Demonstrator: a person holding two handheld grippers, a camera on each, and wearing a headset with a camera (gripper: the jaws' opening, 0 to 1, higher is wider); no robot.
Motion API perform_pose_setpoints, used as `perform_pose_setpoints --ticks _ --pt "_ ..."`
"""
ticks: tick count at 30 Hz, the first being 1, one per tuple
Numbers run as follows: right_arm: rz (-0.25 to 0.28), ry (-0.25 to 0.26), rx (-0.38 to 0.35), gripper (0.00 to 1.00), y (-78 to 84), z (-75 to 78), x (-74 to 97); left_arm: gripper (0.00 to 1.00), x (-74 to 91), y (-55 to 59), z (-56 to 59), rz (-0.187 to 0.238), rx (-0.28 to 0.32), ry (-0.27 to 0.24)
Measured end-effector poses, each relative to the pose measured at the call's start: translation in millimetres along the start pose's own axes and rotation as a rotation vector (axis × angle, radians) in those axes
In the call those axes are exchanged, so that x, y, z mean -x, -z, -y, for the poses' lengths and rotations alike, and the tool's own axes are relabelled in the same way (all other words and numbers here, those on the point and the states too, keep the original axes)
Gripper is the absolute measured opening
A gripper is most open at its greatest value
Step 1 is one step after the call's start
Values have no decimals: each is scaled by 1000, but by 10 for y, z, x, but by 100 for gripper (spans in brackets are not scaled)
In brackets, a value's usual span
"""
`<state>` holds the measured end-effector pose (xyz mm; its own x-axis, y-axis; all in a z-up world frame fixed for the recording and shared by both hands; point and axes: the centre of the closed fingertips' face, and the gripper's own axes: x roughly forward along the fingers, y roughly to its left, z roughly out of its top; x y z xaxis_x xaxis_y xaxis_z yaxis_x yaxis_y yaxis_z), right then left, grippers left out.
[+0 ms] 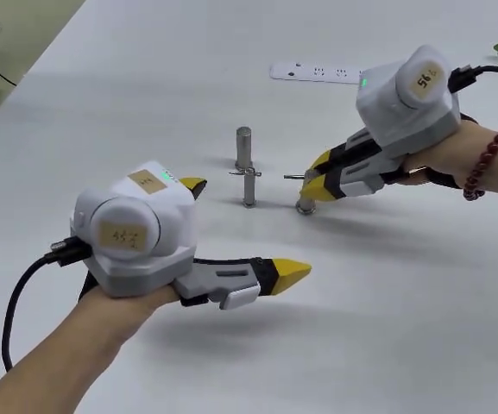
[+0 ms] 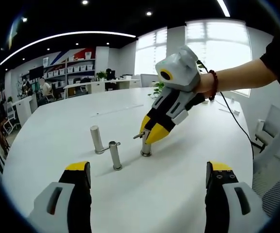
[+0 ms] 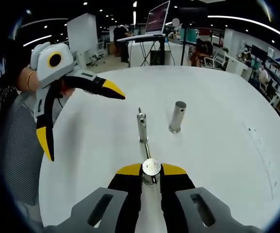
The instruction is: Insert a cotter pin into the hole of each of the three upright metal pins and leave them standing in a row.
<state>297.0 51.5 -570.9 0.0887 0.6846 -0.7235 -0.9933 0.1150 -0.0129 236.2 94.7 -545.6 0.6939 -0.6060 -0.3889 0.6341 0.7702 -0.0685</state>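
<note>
Closest to the viewer, at lower left in the head view, a hand holds the left gripper [image 1: 247, 227]. It has a grey body, a black cable and two yellow-tipped jaws. The jaws are spread wide with nothing between them. They hover above the table and point towards the metal pins. The left gripper view shows the two jaw tips far apart at the bottom.

A broad white table [image 1: 145, 86] lies under everything. From the right, a hand brings in the right gripper [image 1: 316, 179], angled down and to the left. Its jaws are pressed together on the held cotter pin [image 1: 293, 176], whose thin end juts out past the tips to the left.

A white power strip [image 1: 316, 72] lies flat farther back, well apart from the work. A bracelet [image 1: 488, 160] of dark red beads circles the wrist behind the right gripper.

Three small metal pins stand upright near the middle of the table.
- The far pin [image 1: 243, 148] is bare.
- The middle pin [image 1: 249, 188] stands just in front of the far pin. A fitted cotter pin [image 1: 245, 172] crosses through it near the top.
- The right pin [image 1: 305, 205] stands apart to the right, directly below the right gripper's tips. In the right gripper view its round top sits between the jaws.

It is not possible to tell whether the held cotter pin passes through that pin's hole.
</note>
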Motion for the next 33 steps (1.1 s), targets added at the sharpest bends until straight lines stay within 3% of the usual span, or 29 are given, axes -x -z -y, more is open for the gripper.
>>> perform_pose_setpoints --ticks 22,33 --pt "-3 -5 -7 9 -22 19 -19 99 -16 18 -9 -7 0 2" --pt "60 -14 -67 20 -127 -8 8 99 -26 24 -27 -8 -1 2"
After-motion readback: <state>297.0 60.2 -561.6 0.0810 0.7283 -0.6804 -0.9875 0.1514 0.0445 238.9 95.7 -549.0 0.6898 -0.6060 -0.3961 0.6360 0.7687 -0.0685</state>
